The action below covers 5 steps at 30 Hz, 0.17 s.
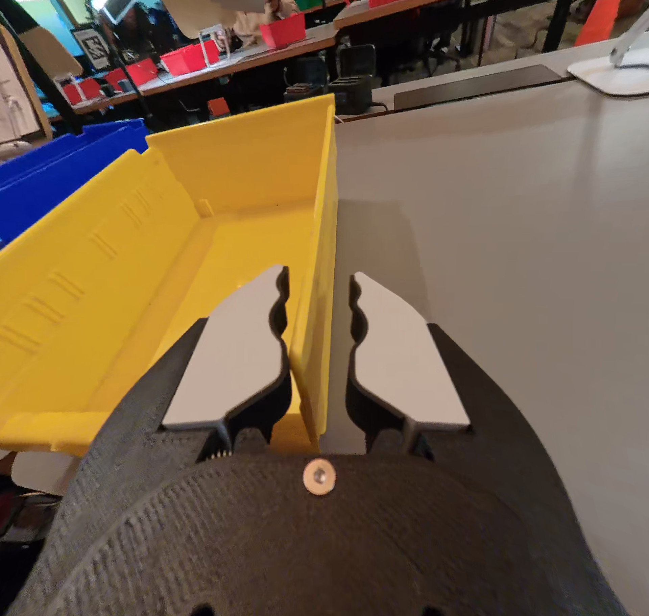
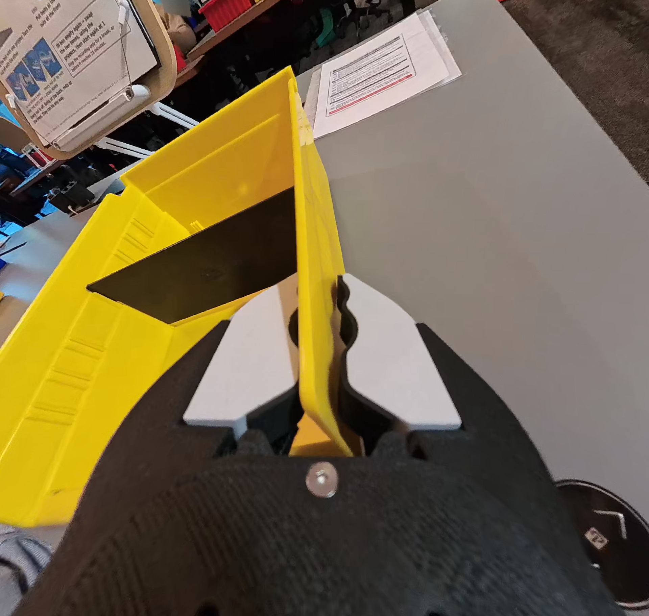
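In the left wrist view, my left gripper [image 1: 319, 272] is open and straddles the right side wall of an empty yellow plastic bin [image 1: 246, 163]. The left finger is inside the bin against the wall. The right finger [image 1: 393, 346] is outside, a little off the wall, over the grey table [image 1: 509, 248]. In the right wrist view, my right gripper [image 2: 312, 283] is shut on the right side wall of a yellow bin [image 2: 70, 371], with one finger inside and one outside. A black divider panel [image 2: 210, 269] stands across this bin. Whether both views show the same bin, I cannot tell.
A blue bin [image 1: 52, 178] sits left of the yellow one. A white stand base [image 1: 614, 76] and a black strip [image 1: 474, 83] lie at the table's far end. Printed papers [image 2: 379, 72] lie on the grey table [image 2: 491, 248]. A page holder [image 2: 70, 55] stands behind; a black round disc [image 2: 604, 536] is near right. Across from one pair of fingers to the other is roughly 80 centimetres.
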Available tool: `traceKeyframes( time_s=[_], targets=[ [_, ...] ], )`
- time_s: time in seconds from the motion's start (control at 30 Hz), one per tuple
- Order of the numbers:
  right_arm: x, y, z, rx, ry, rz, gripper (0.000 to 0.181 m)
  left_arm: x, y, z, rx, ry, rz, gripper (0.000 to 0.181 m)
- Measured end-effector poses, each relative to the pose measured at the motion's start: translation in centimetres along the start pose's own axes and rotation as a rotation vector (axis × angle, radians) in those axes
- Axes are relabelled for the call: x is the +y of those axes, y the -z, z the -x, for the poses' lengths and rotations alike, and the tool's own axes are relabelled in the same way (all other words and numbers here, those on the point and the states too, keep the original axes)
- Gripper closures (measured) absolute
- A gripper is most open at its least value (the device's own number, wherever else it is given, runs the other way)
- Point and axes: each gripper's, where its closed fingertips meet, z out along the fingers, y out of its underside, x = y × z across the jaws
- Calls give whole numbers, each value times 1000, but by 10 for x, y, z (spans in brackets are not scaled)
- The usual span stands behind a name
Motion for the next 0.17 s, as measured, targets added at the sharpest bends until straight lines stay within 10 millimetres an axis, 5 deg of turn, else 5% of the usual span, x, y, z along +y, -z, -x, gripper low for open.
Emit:
traceKeyframes(
  time_s=[0.07,0.17],
  targets=[
    [0,0,1,-4,1,-1,163,-2,0,0,9,1,-17,173],
    [0,0,2,-16,-1,0,162,-2,1,-3,29,23,-26,177]
  ],
)
